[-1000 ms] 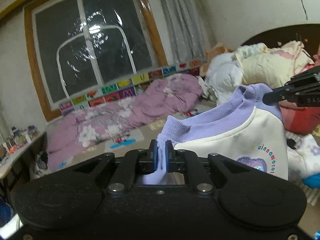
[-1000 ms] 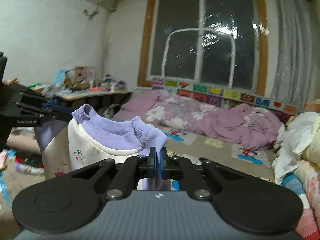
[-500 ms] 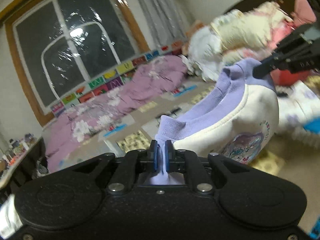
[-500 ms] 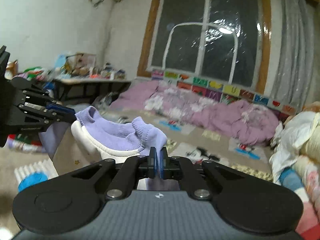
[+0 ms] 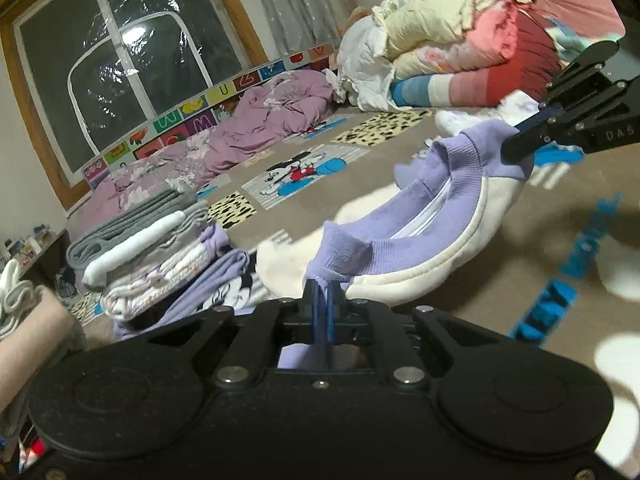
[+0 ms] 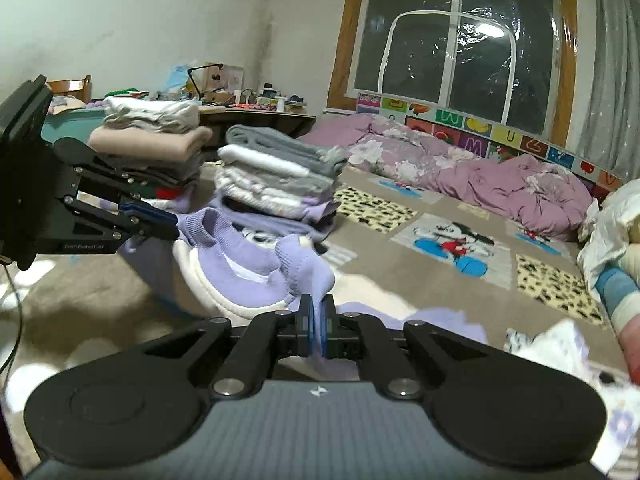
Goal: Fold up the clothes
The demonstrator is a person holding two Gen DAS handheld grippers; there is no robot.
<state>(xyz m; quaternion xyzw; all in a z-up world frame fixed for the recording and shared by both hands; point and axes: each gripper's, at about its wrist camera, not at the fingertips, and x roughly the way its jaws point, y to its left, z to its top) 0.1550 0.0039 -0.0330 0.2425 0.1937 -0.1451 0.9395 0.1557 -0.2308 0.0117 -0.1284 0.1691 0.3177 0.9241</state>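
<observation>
A cream sweatshirt with a lilac collar [image 5: 424,236] hangs low over the beige mat between my two grippers; it also shows in the right wrist view [image 6: 248,276]. My left gripper [image 5: 322,292] is shut on one lilac shoulder. My right gripper [image 6: 317,312] is shut on the other shoulder. The right gripper also shows in the left wrist view [image 5: 520,138], and the left gripper in the right wrist view [image 6: 160,222]. The lower part of the sweatshirt lies on the mat.
A stack of folded clothes [image 5: 148,248] stands just left of the sweatshirt, also in the right wrist view [image 6: 280,176]. A second folded stack [image 6: 152,140] stands further left. A purple quilt [image 6: 460,176] lies by the window. Piled bedding [image 5: 460,44] lies to the right.
Both grippers have come down with the sweatshirt, from held up in the air to low over the mat. The folded stacks have come into view.
</observation>
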